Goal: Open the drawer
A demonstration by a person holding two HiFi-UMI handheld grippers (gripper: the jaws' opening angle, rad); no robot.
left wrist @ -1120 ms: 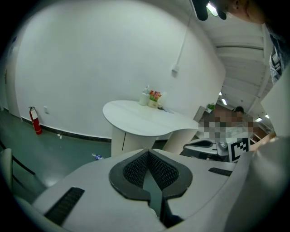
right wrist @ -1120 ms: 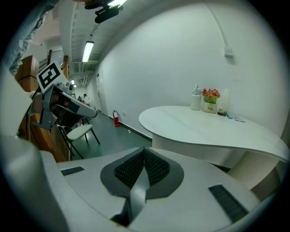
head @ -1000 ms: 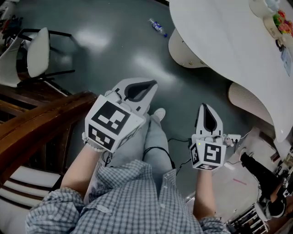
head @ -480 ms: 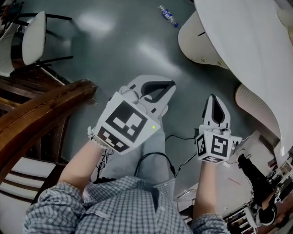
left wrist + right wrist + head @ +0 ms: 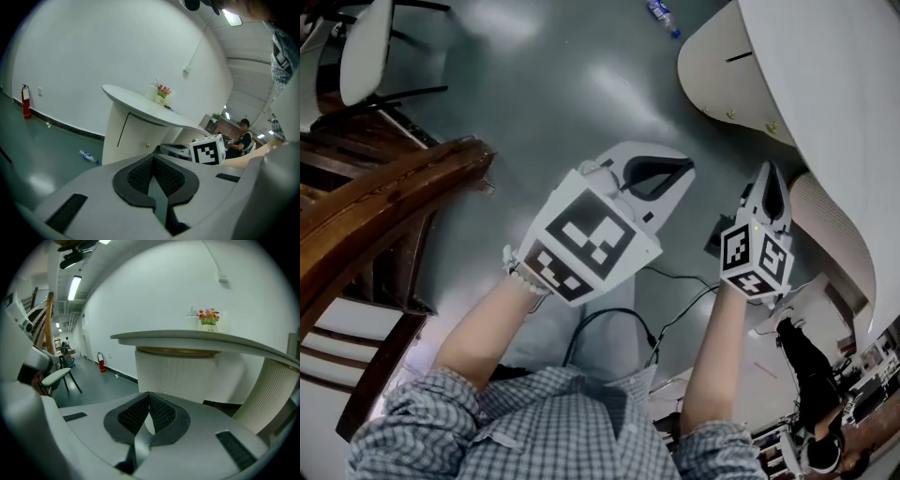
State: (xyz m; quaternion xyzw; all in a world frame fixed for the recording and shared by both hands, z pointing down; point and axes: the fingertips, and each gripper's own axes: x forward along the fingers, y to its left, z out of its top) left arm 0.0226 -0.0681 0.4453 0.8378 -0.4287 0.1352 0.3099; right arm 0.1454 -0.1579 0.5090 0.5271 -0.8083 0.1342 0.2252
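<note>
Holds the left gripper [image 5: 670, 173] over the grey floor [image 5: 534, 112], jaws pressed together on nothing. Shows the drawer [image 5: 138, 136], flush, with 1 small knob [image 5: 148, 145], in the rounded pedestal [image 5: 712, 70] under the white desk's [image 5: 825, 94] left edge, apart from both grippers. Holds the right gripper [image 5: 770, 183] just beside the desk's near edge, jaws likewise together and empty.
</note>
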